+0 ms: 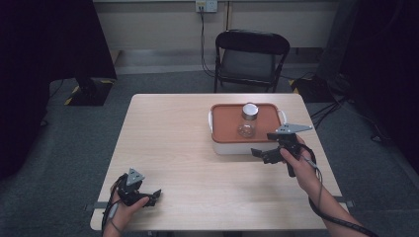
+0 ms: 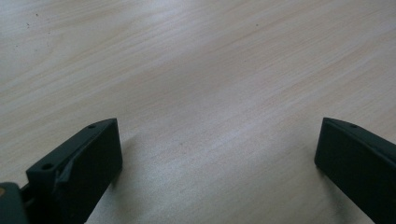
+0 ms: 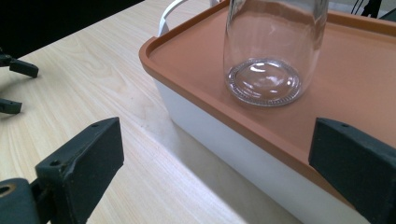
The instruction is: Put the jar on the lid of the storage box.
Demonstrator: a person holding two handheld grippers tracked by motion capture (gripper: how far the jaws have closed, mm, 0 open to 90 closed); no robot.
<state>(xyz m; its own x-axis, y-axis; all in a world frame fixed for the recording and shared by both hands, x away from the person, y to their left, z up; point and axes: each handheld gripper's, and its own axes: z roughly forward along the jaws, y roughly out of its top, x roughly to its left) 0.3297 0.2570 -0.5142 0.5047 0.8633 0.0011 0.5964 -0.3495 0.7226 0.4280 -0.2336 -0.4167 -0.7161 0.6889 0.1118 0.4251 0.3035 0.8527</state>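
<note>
A clear glass jar [image 1: 248,121] with a silver cap stands upright on the orange lid [image 1: 225,123] of a white box at the table's right. My right gripper [image 1: 261,154] is open just in front of the box's near right corner, apart from the jar. In the right gripper view the jar [image 3: 271,51] stands on the orange lid [image 3: 196,70] ahead of the spread jaws [image 3: 215,140]. My left gripper [image 1: 154,196] rests open near the front left edge; its jaws [image 2: 217,140] have bare wood between them.
The light wooden table [image 1: 173,138] has bare room across its left and middle. A black folding chair [image 1: 251,57] stands behind the far edge. The box has white handles [image 3: 170,14] at its ends. The left gripper [image 3: 14,86] shows far off in the right gripper view.
</note>
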